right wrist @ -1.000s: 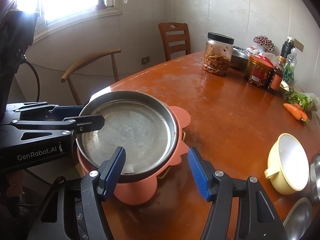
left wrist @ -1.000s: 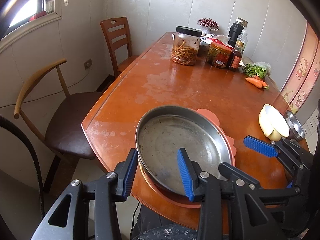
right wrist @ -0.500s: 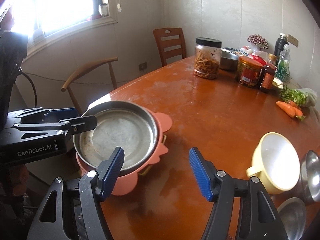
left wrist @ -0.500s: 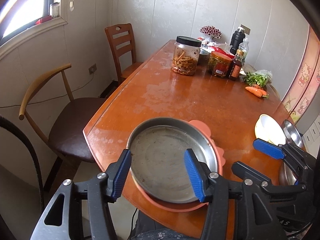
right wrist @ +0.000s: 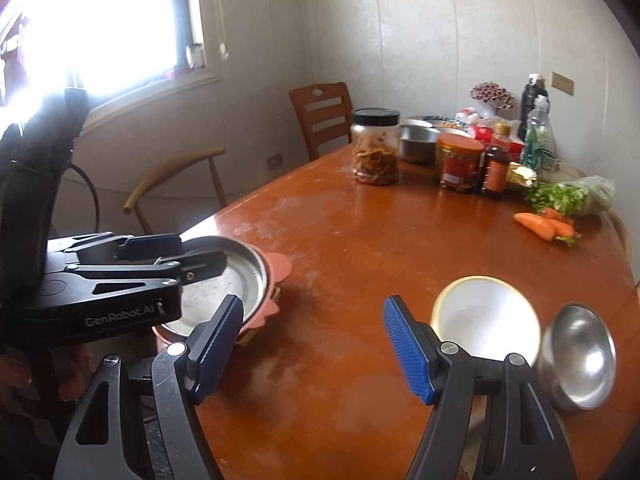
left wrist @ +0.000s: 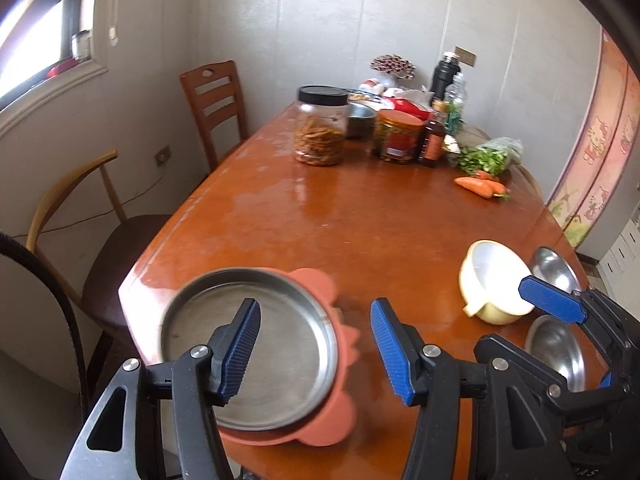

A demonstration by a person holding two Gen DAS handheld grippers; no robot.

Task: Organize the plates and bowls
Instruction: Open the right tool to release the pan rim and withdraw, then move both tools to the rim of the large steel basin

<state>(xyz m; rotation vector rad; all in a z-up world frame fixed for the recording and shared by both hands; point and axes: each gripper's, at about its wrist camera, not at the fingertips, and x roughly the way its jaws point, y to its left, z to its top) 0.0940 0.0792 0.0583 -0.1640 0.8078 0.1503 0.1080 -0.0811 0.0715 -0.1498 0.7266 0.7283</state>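
A steel plate (left wrist: pixel 256 344) rests on a salmon flower-edged plate (left wrist: pixel 336 420) at the table's near left corner. My left gripper (left wrist: pixel 314 308) hovers above their right rim. Its jaws are opening and nothing is between the pads. A yellow handled bowl (left wrist: pixel 492 280) sits to the right with two steel bowls (left wrist: pixel 554 268) beside it. In the right wrist view my right gripper (right wrist: pixel 313 304) hangs over bare table between the steel plate (right wrist: pixel 236 276) and the yellow bowl (right wrist: pixel 486 316). Its jaws are opening and empty too. A steel bowl (right wrist: pixel 576 356) lies at the far right.
Jars (left wrist: pixel 320 128), bottles, greens and carrots (left wrist: pixel 480 186) crowd the table's far end. Two chairs (left wrist: pixel 212 108) stand along the left side under a window. The table's (left wrist: pixel 360 220) near edge runs just below both grippers.
Both grippers have drawn back and up from the stacked plates. The left gripper's jaws have widened off the steel plate's rim. The right gripper has shifted right, closer to the yellow bowl.
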